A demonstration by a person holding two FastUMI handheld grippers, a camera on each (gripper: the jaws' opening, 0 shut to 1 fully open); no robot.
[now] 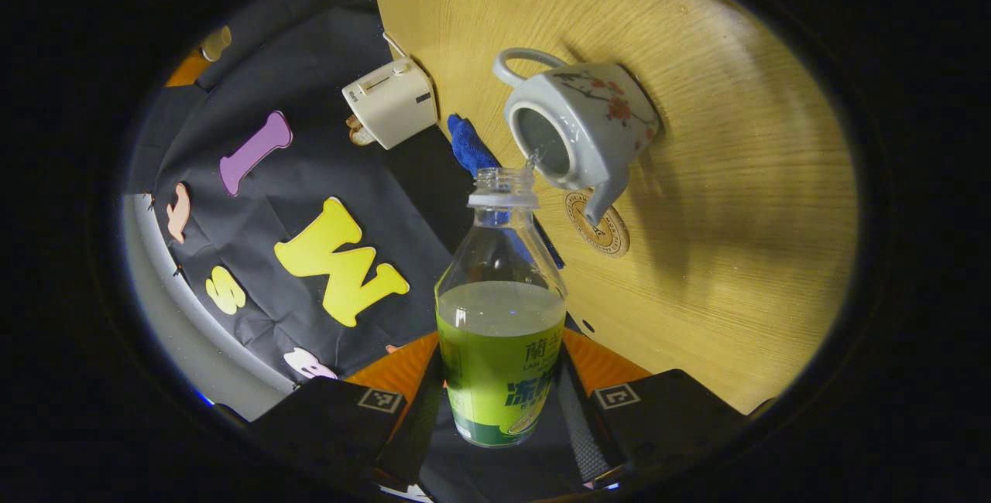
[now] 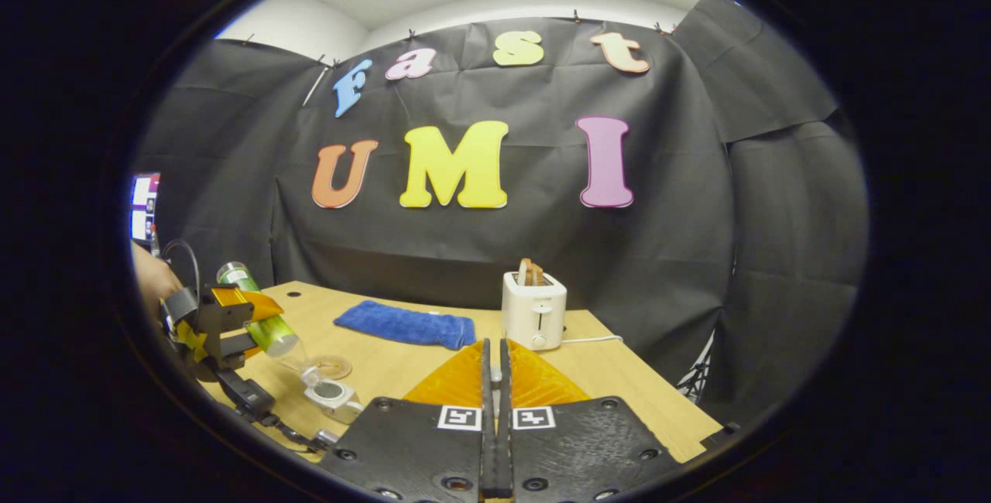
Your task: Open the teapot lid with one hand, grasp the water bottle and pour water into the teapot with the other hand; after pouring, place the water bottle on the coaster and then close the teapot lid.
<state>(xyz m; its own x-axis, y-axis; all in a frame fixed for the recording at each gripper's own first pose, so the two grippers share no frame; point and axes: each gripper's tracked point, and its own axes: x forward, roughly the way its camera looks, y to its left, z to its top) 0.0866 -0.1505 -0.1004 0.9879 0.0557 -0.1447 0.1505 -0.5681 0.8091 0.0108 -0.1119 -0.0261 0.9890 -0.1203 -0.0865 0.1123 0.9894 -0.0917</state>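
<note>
My left gripper [image 1: 499, 410] is shut on a clear water bottle [image 1: 499, 333] with a green label and no cap, about half full. The bottle is tipped, its mouth at the rim of the open white teapot [image 1: 588, 128], and a thin trickle runs in. A round coaster [image 1: 608, 232] lies by the spout. In the right gripper view the left gripper [image 2: 224, 325] holds the bottle [image 2: 259, 317] slanted over the teapot [image 2: 333, 395], with the coaster [image 2: 333, 367] just behind. My right gripper [image 2: 495, 379] is shut, held high; a small pale knob shows between its tips, the lid hidden beneath.
A white toaster [image 2: 534, 309] stands at the back of the wooden table [image 2: 619, 379], its cord trailing right. A folded blue cloth [image 2: 406, 323] lies to its left. Both also appear in the left gripper view, toaster [image 1: 391, 100] and cloth [image 1: 468, 147]. A hand holds the left gripper.
</note>
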